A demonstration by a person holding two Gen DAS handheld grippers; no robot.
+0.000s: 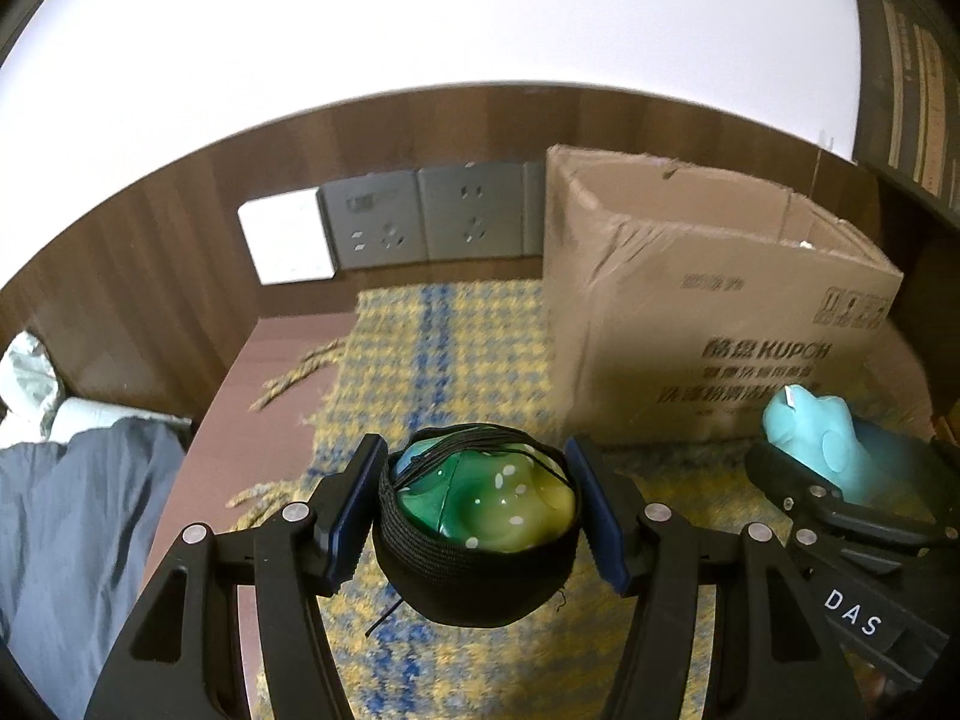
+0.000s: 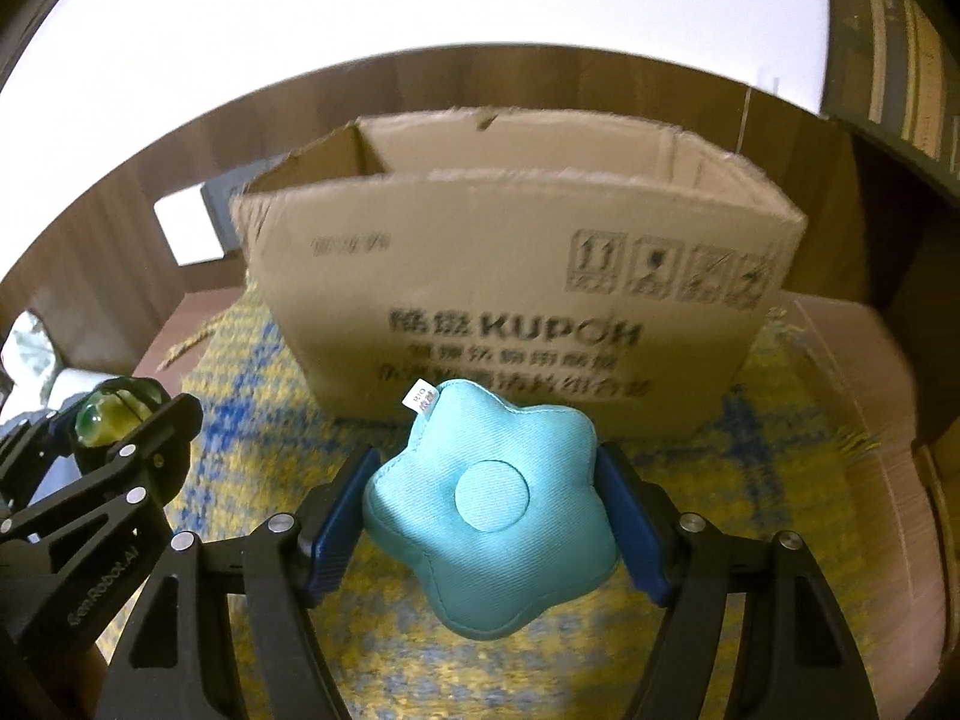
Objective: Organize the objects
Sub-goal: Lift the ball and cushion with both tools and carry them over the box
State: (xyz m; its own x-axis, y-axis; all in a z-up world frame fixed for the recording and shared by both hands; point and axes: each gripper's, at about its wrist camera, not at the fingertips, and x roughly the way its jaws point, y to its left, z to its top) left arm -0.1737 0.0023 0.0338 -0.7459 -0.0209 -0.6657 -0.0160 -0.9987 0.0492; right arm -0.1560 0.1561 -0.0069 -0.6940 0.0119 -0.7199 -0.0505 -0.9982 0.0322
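Clamped between the blue pads of the left gripper point(image 1: 477, 507) sits a glossy green-and-yellow ball point(image 1: 489, 501) with pale speckles, wrapped in a black mesh pouch point(image 1: 474, 576) whose loose thread dangles below. Both pads press against the pouch's sides, so the ball is grasped and held off the yellow-and-blue woven rug point(image 1: 432, 354) beneath it.

Seen from the right wrist, the right gripper point(image 2: 489, 519) holds a turquoise flower-shaped cushion point(image 2: 492, 516) with a round stitched centre and a small white tag at its top edge. Its blue pads press into the cushion from both sides, and the cushion bulges slightly between them. It too hangs above the rug.

An open cardboard box point(image 2: 510, 282) printed with "KUPOH" stands on the rug directly beyond the cushion, its near wall facing the right gripper and its top flaps gone or folded away. From the left wrist the same box lies ahead and to the right, and the cushion shows at the right edge in front of it.

Grey wall sockets point(image 1: 420, 216) and a white plate point(image 1: 285, 240) are set in the wood-panelled wall point(image 1: 180, 228) behind the rug. Dark blue fabric point(image 1: 78, 540) fills the lower left of the left wrist view
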